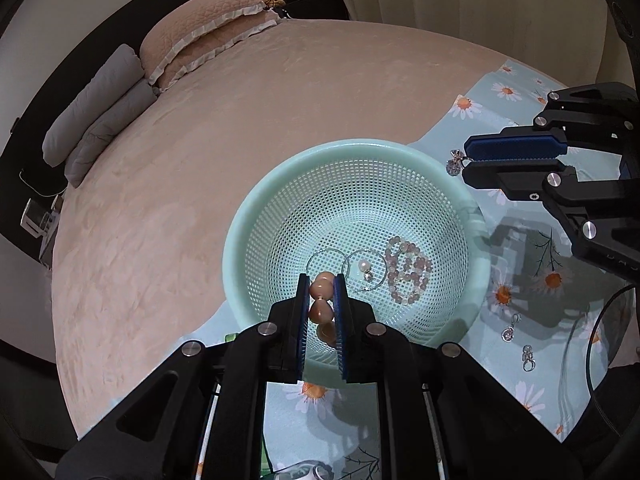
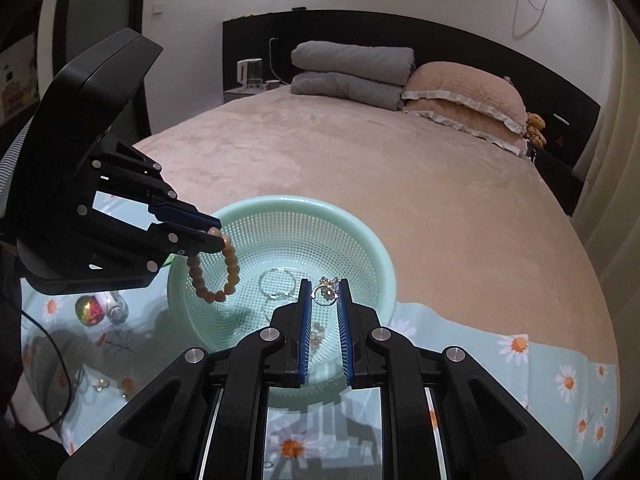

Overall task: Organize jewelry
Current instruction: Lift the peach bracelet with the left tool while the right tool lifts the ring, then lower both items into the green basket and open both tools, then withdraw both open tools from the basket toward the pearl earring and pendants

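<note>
1. The left gripper [image 1: 322, 286] is seen clamped on a bracelet of round orange-tan beads [image 1: 321, 290]; in the right wrist view the bracelet [image 2: 214, 270] hangs as a loop from the fingertips [image 2: 208, 236], over the 9 o'clock side of the basket.
2. The right gripper [image 2: 325, 290] is seen clenched on a small silver crystal earring [image 2: 326, 289] at its tips; in the left wrist view the earring [image 1: 455, 162] dangles from the tips at 3 o'clock, outside the basket rim.
3. A round mint-green perforated plastic basket [image 1: 256, 208] is recorded resting on a pale blue daisy-print cloth [image 1: 504, 80], which is spread over the near edge of a bed covered in beige plush fabric [image 1: 240, 128].
4. Inside the basket are noted, from its centre toward 3 o'clock: two thin silver hoop earrings [image 1: 352, 260], a white pearl drop earring [image 1: 364, 267] and a coiled strand of small pink and white beads [image 1: 406, 276].
5. On the cloth at about 4 o'clock from the basket, two small silver crystal pieces [image 1: 510, 330] lie apart from it.
6. In the right wrist view an iridescent round ornament [image 2: 89, 309] lies on the cloth at 8 o'clock from the basket.
7. At the bed's head, folded grey quilts [image 2: 352, 74] and pink frilled pillows [image 2: 464, 92] are stacked.
</note>
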